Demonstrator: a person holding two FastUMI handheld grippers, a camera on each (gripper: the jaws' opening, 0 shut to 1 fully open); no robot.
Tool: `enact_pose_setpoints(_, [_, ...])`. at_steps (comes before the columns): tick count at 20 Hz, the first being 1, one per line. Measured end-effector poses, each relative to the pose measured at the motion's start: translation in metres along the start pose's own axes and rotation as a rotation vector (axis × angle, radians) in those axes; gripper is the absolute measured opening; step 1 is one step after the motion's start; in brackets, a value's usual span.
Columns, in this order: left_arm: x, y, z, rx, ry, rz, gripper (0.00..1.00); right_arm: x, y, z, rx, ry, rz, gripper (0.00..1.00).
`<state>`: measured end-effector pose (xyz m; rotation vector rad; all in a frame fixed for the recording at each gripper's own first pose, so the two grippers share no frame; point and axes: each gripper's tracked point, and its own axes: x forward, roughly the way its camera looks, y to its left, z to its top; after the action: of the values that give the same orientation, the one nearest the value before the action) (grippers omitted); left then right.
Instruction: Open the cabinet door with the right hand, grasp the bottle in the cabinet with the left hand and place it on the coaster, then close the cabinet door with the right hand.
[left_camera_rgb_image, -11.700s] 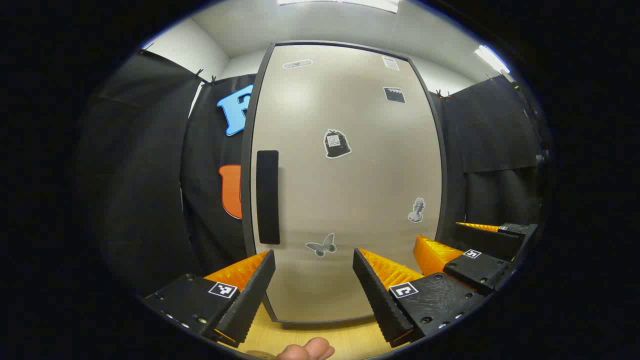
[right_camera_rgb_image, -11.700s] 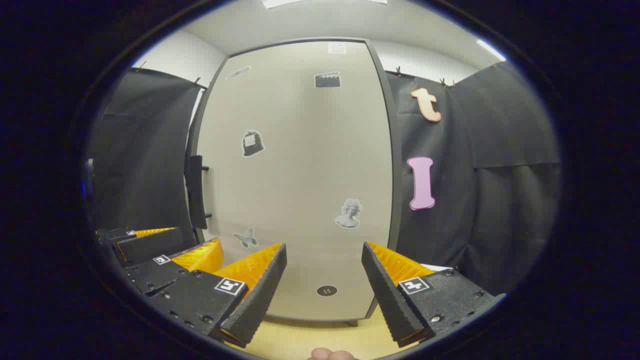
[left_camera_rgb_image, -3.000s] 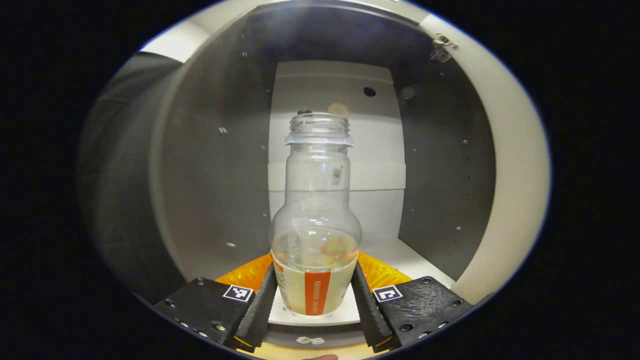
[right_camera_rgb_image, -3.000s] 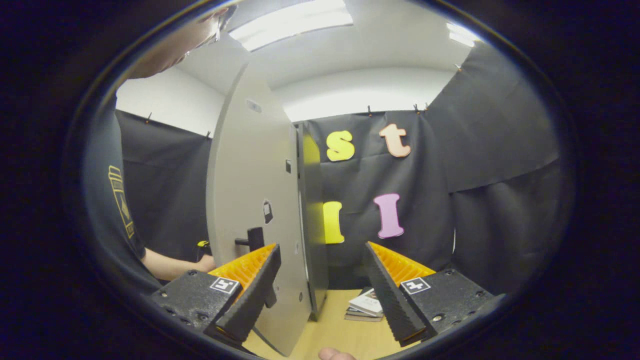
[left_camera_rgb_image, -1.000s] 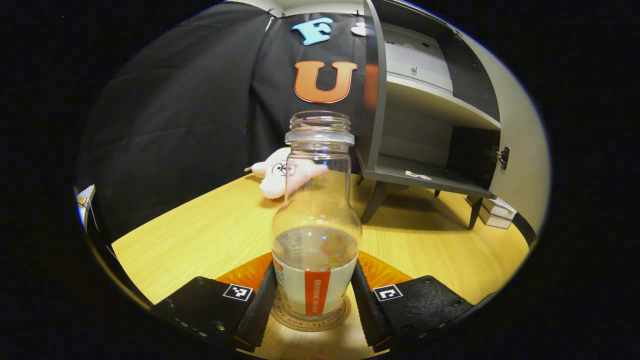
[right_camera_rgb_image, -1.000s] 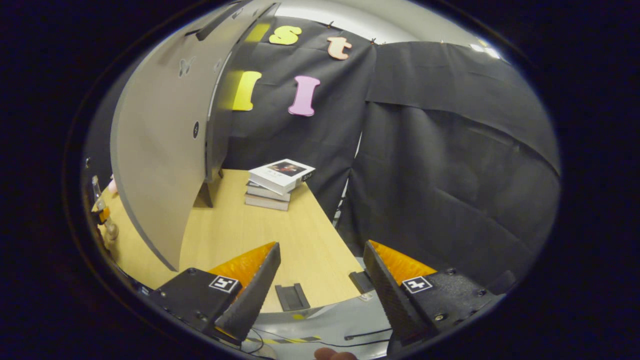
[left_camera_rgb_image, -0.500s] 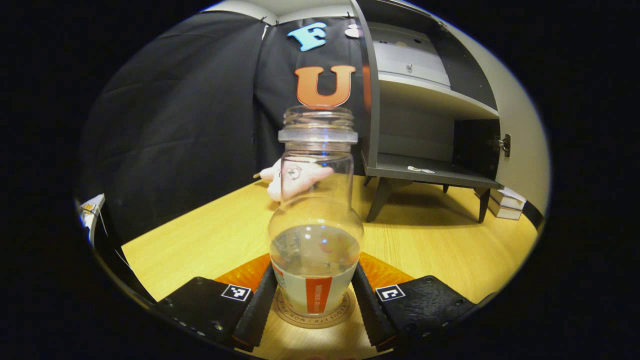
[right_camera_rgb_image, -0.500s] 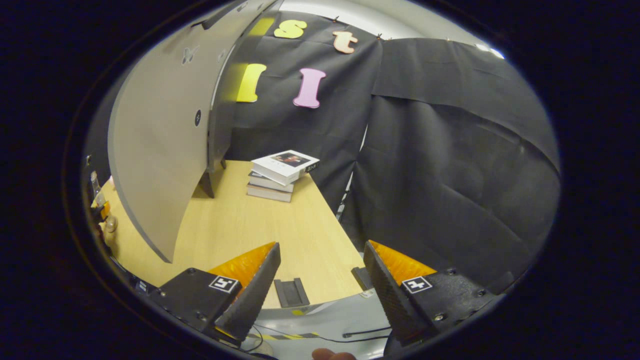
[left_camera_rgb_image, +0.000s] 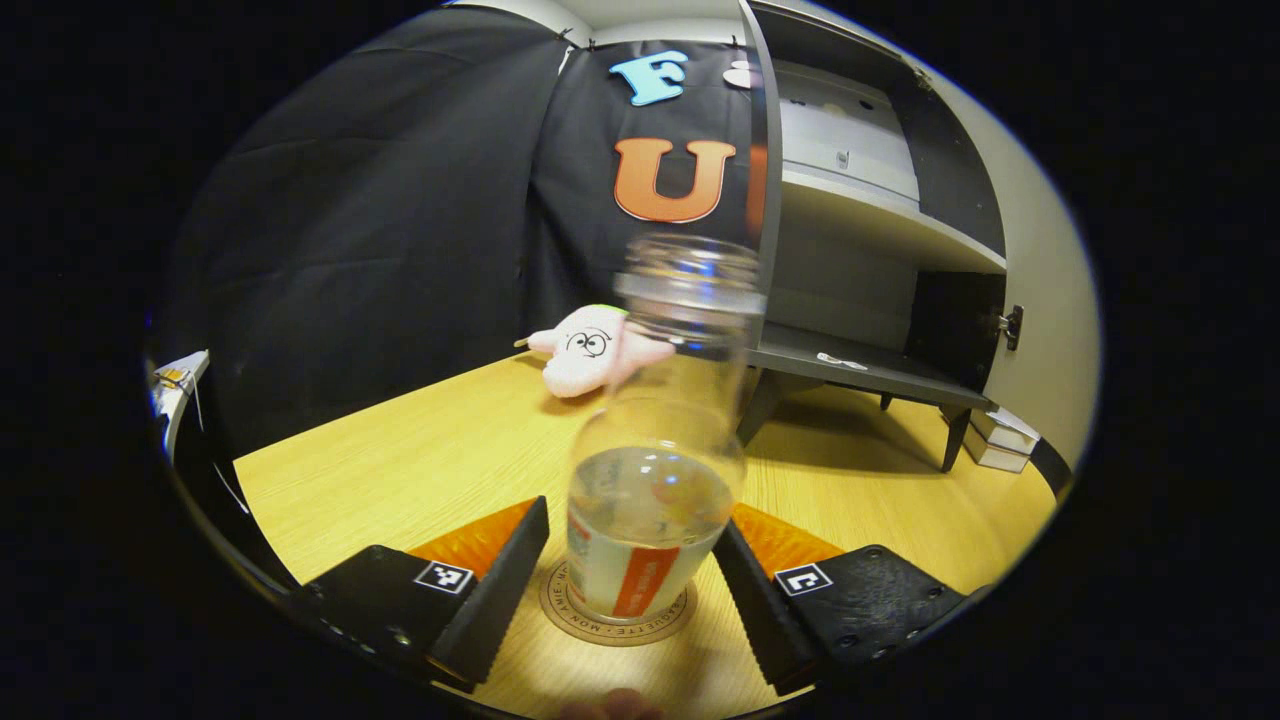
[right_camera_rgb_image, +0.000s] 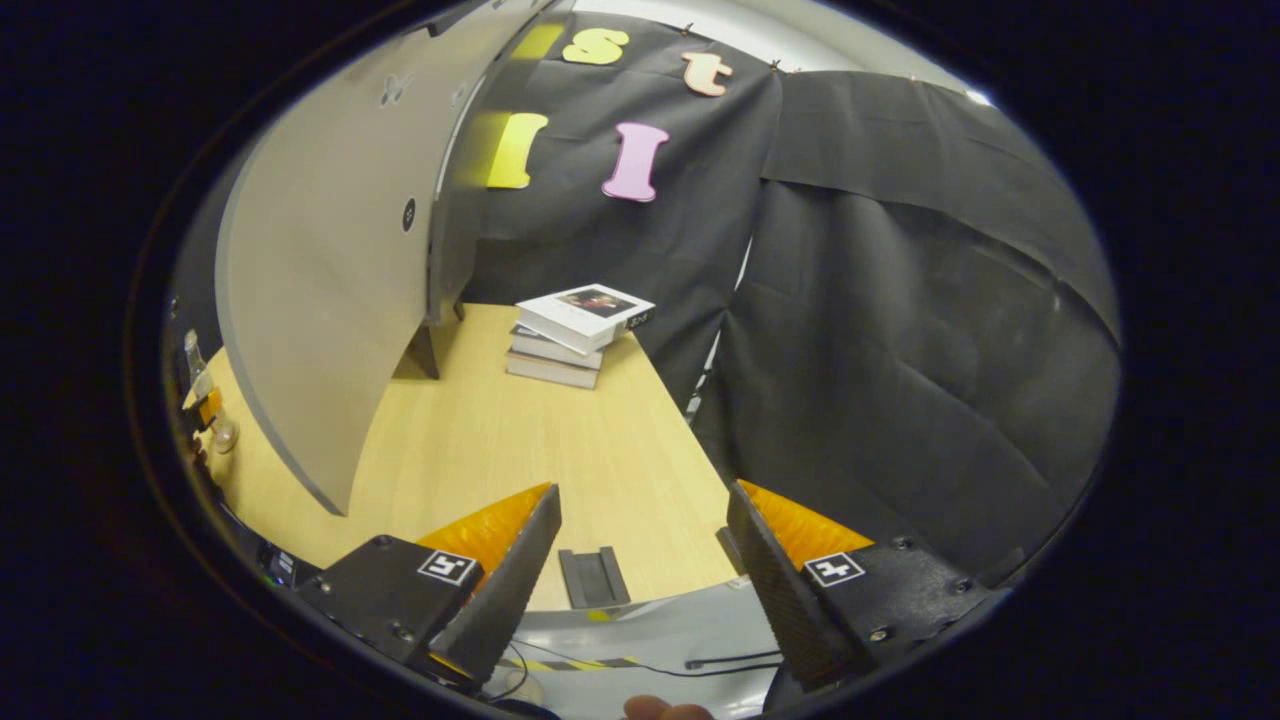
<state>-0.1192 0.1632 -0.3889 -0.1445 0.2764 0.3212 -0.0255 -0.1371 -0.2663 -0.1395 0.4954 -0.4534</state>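
Observation:
A clear bottle (left_camera_rgb_image: 655, 500) with an orange-striped label and some liquid in it stands on the round cork coaster (left_camera_rgb_image: 560, 612) on the wooden table. It leans to the right and its neck is blurred. My left gripper (left_camera_rgb_image: 631, 518) is open around the bottle's base; there is a gap on the left side, while the right finger (left_camera_rgb_image: 750, 600) is close to or touching the bottle. The grey cabinet (left_camera_rgb_image: 860, 250) stands open behind, its lower shelf bare. My right gripper (right_camera_rgb_image: 645, 560) is open and empty over the table's near edge, to the right of the open cabinet door (right_camera_rgb_image: 320, 280).
A pink plush toy (left_camera_rgb_image: 590, 350) lies on the table (left_camera_rgb_image: 400, 470) behind the bottle, left of the cabinet. A stack of books (right_camera_rgb_image: 575, 335) sits beside the cabinet's foot. A small black clip (right_camera_rgb_image: 595, 577) lies on the table edge between the right gripper's fingers.
The left gripper's fingers have spread apart and let go of the bottle, which now tilts to the right on the coaster. The right gripper has barely moved.

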Motion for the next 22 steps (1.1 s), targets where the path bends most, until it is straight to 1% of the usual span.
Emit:
enact_pose_setpoints(1, [-0.003,-0.003,0.006,0.019,-0.013,0.005,0.96,-0.004,-0.002,0.008,-0.001,-0.017,-0.020,1.00])
enact_pose_setpoints(2, [-0.007,-0.004,0.010,0.035,-0.018,0.003,0.96,-0.009,-0.006,0.017,-0.003,-0.033,-0.032,1.00])
enact_pose_setpoints(5, [-0.021,-0.006,0.016,0.073,-0.037,-0.004,0.95,-0.013,-0.016,0.051,-0.025,-0.088,-0.033,1.00])
enact_pose_setpoints(8, [-0.051,-0.010,0.061,0.114,-0.126,-0.010,0.95,-0.018,-0.027,0.086,-0.031,-0.144,-0.054,1.00])
enact_pose_setpoints(11, [-0.080,-0.013,0.105,0.221,-0.182,0.002,0.95,-0.020,-0.030,0.106,0.029,-0.158,-0.042,1.00])
enact_pose_setpoints(13, [-0.104,-0.028,0.153,0.264,-0.241,-0.017,0.95,-0.025,-0.034,0.126,0.079,-0.175,-0.028,1.00])
enact_pose_setpoints(14, [-0.117,-0.040,0.181,0.259,-0.271,-0.042,0.96,-0.029,-0.037,0.140,0.109,-0.196,-0.020,1.00])
enact_pose_setpoints(15, [-0.130,-0.054,0.208,0.247,-0.290,-0.072,0.95,-0.032,-0.039,0.153,0.139,-0.218,-0.008,1.00])
enact_pose_setpoints(16, [-0.140,-0.071,0.231,0.256,-0.308,-0.107,0.96,-0.035,-0.036,0.167,0.169,-0.239,0.021,1.00])
enact_pose_setpoints(18, [-0.166,-0.099,0.276,0.280,-0.346,-0.133,0.96,-0.034,-0.018,0.186,0.242,-0.243,0.124,1.00])
enact_pose_setpoints(19, [-0.177,-0.117,0.296,0.273,-0.363,-0.161,0.96,-0.035,-0.013,0.197,0.293,-0.247,0.157,1.00])
enact_pose_setpoints(20, [-0.190,-0.133,0.314,0.266,-0.374,-0.180,1.00,-0.038,-0.012,0.209,0.343,-0.257,0.182,1.00])
enact_pose_setpoints(21, [-0.201,-0.148,0.327,0.257,-0.379,-0.203,0.96,-0.044,-0.013,0.222,0.385,-0.276,0.210,1.00])
enact_pose_setpoints(22, [-0.211,-0.170,0.331,0.260,-0.356,-0.267,0.96,-0.050,-0.008,0.234,0.415,-0.296,0.246,1.00])
